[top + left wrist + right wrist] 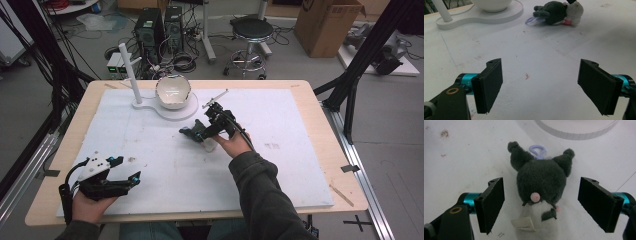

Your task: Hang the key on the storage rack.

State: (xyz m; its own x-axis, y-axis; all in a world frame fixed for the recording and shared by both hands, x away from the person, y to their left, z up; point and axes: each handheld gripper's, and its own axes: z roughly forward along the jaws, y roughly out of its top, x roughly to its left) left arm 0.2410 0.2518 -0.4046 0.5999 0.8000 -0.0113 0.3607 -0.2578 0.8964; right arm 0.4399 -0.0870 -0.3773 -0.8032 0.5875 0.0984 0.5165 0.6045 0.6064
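A small plush toy point(540, 180) with a dark grey eared head, pink nose, white body and lilac clip loop lies on the white mat. In the high view the plush toy point(194, 133) sits at mid-table, just under my right gripper point(201, 134). My right gripper point(545, 205) stands open astride the toy, one pad on each side, with gaps between the pads and the fur. My left gripper point(127, 169) rests near the front left of the table. It is open point(544, 87) with bare mat between its pads, and the plush toy point(556, 13) lies far ahead of it.
A white bowl point(173, 91) sits on a flat white stand point(176, 113) with an upright post point(129, 70) at the back of the mat, just beyond the toy. The stand point(481, 16) also appears in the left gripper view. The mat point(280, 150) covers most of the wooden table.
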